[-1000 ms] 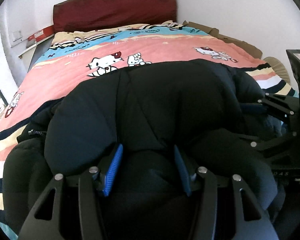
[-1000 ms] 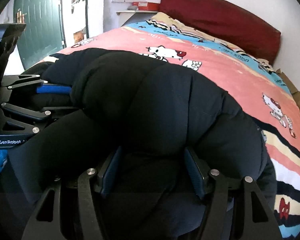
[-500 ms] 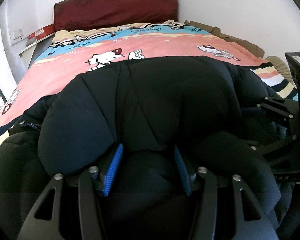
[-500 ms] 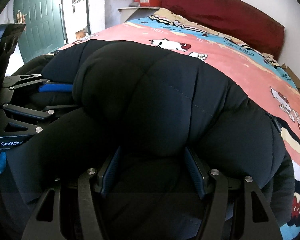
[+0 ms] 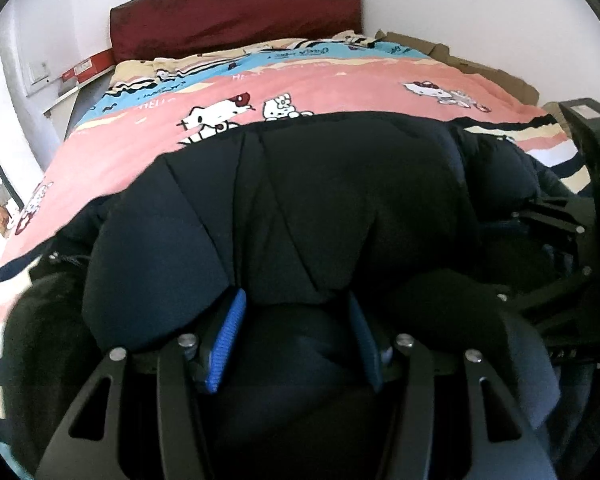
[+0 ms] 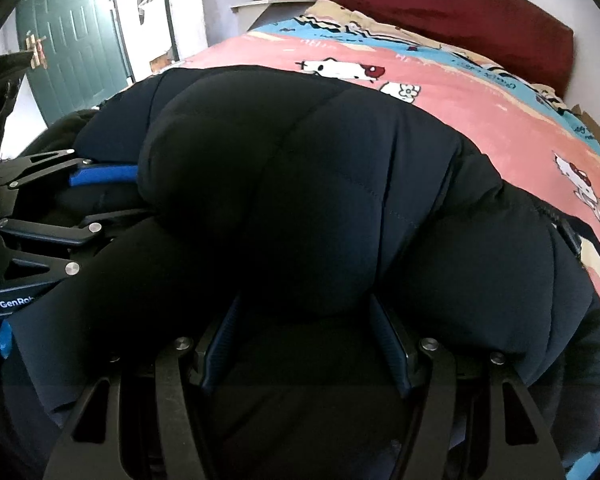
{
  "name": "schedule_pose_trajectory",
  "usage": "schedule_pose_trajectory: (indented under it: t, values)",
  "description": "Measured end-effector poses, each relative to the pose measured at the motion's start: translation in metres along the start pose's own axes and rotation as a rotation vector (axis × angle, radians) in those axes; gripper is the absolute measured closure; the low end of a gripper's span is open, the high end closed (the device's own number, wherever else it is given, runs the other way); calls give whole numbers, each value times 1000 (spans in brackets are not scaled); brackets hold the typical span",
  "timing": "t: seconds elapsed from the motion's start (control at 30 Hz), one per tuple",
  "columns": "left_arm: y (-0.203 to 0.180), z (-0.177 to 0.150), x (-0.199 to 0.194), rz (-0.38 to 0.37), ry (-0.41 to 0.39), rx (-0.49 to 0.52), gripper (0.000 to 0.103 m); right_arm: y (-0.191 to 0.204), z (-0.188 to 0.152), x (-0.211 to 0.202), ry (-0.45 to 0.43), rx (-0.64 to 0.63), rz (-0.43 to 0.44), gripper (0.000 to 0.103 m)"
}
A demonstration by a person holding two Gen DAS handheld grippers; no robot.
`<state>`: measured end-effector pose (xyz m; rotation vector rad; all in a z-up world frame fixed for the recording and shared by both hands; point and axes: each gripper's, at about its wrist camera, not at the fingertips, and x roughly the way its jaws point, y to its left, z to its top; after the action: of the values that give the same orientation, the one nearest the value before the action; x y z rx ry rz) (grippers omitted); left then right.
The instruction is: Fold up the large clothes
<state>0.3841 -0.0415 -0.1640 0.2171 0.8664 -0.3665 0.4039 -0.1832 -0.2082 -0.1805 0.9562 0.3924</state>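
Jacket (image 5: 320, 208) fold advanced farther over bedspread (image 5: 340, 80); left gripper (image 5: 296, 340) and right gripper (image 6: 304, 340) each pinched padded hem; fold underway.

The black puffer jacket (image 5: 320, 208) bulges over the tips of the left tongs (image 5: 296, 344) and the right tongs (image 6: 306, 344), hiding them. It covers the bed's (image 5: 340, 84) near end. The jacket's lower part runs off the bottom edge.
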Motion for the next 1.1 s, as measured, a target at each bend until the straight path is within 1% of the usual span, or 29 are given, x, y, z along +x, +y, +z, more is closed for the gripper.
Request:
schedule_pose_trajectory:
  t: [0.07, 0.1, 0.17, 0.23, 0.27, 0.33, 0.37, 0.47, 0.53, 0.67, 0.73, 0.83, 0.93, 1.0, 1.1]
  values:
    - [3, 7, -13, -24, 1, -12, 53, -7, 2, -10, 10, 22, 39, 40]
    - [5, 10, -22, -36, -15, -22, 53, -10, 4, -17, 12, 30, 55, 40]
    - [13, 18, -39, -43, -51, -38, 53, -16, 6, -35, -5, 46, 84, 35]
    - [21, 27, -47, -33, -70, -43, 53, -23, 9, -55, -50, 47, 85, 32]
    - [25, 32, -48, -12, -76, -46, 53, -27, 12, -64, -76, 44, 80, 31]
    - [35, 40, -40, 7, -66, -74, 53, -39, 22, -78, -129, 54, 63, 31]
    - [39, 42, -35, 10, -56, -87, 53, -46, 29, -80, -142, 70, 54, 30]
    - [51, 36, -13, 24, -21, -126, 53, -66, 45, -67, -141, 126, 34, 30]
    - [51, 28, -6, 31, -21, -119, 53, -75, 48, -53, -116, 154, 25, 30]
    - [41, 11, 6, 58, -26, -66, 53, -78, 36, -22, -59, 140, 31, 30]
    - [42, 8, 11, 48, -30, -77, 53, -76, 27, -7, -21, 141, 46, 30]
    - [43, 3, 14, 32, -44, -92, 53, -81, 15, 7, -9, 176, 81, 30]
    - [43, 1, 16, 28, -47, -99, 53, -76, 9, 13, -10, 152, 53, 30]
    - [42, 3, 17, 37, -33, -94, 53, -75, 6, 12, -12, 150, 38, 30]
    - [44, 9, 2, 32, -6, -113, 53, -71, 12, 5, 10, 145, -8, 30]
